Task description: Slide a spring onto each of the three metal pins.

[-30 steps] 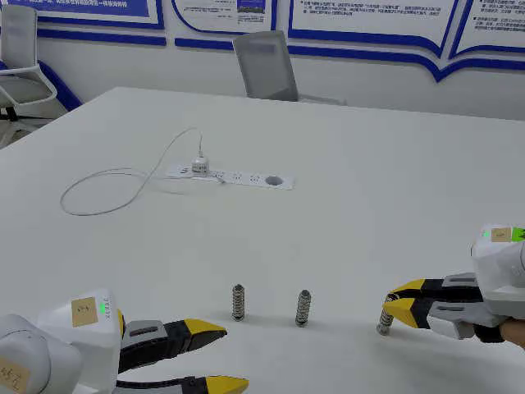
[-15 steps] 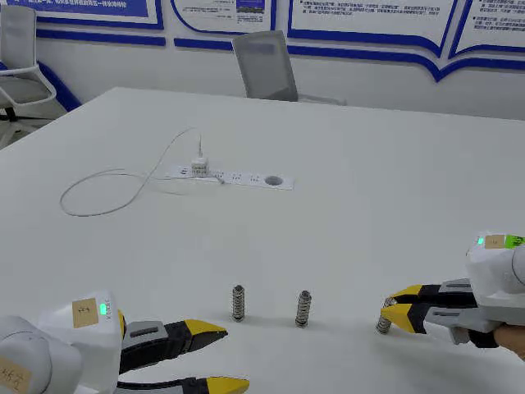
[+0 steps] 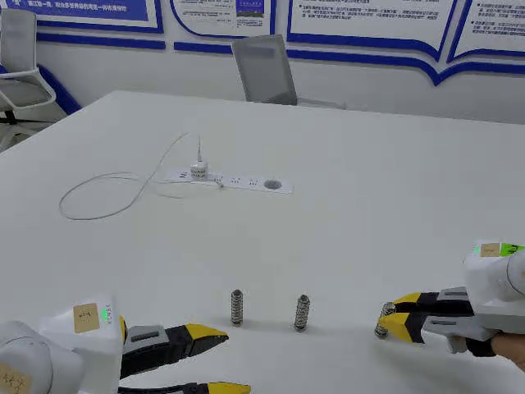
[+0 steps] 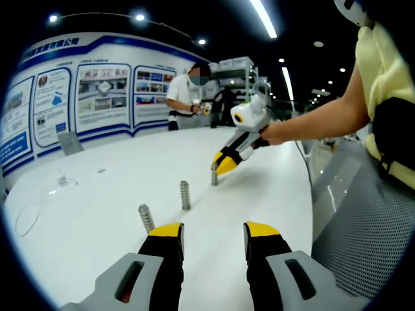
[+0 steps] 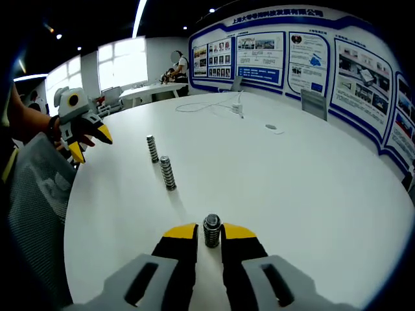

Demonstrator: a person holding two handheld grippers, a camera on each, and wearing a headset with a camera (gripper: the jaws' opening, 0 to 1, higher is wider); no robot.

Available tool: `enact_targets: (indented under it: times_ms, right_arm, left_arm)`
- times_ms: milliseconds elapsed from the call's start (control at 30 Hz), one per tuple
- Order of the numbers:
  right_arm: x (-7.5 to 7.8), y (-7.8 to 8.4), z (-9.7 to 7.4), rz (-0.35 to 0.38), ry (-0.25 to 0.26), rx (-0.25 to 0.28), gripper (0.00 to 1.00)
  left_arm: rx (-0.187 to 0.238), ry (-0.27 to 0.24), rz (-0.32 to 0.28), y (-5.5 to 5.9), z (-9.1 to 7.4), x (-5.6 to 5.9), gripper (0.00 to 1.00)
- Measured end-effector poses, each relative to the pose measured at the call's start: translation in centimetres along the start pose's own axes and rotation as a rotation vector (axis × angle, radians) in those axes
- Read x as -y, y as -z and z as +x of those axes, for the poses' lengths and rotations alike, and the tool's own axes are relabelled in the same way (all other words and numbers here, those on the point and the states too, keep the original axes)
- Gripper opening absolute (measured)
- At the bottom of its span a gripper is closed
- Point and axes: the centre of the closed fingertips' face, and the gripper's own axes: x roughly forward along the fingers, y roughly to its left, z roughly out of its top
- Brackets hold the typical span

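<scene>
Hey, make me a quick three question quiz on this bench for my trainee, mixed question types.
1. True or false: the left claw is shut.
2. How many springs stand on the table? A two, B three, C five.
3. Fill in: in the head view, the right claw grips the ___ spring of the row.
Key: 1 false; 2 B; 3 rightmost.

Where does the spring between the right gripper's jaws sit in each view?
Head view: spring, lower right, at the right gripper's tip.
Left gripper view: just above centre, far end of the row.
Right gripper view: bottom centre, between the jaws.
Shared landmark: middle spring, next along the row.
</scene>
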Motion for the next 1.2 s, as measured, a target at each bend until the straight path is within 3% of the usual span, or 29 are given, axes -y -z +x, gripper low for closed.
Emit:
enact_targets:
  times_ms: [633, 1200]
  right_arm:
    - [0.0, 2.2, -2.9, 0.029, 0.039, -0.001, 0.26]
    - [-1.5, 1.3, -6.1, 0.032, 0.074, 0.087, 0.35]
  left_arm:
    - [0.01, -0.011, -0.004, -0.2, -0.1, -0.2, 0.4]
    - [0.021, -0.027, -0.013, -0.2, -0.4, -0.7, 0.45]
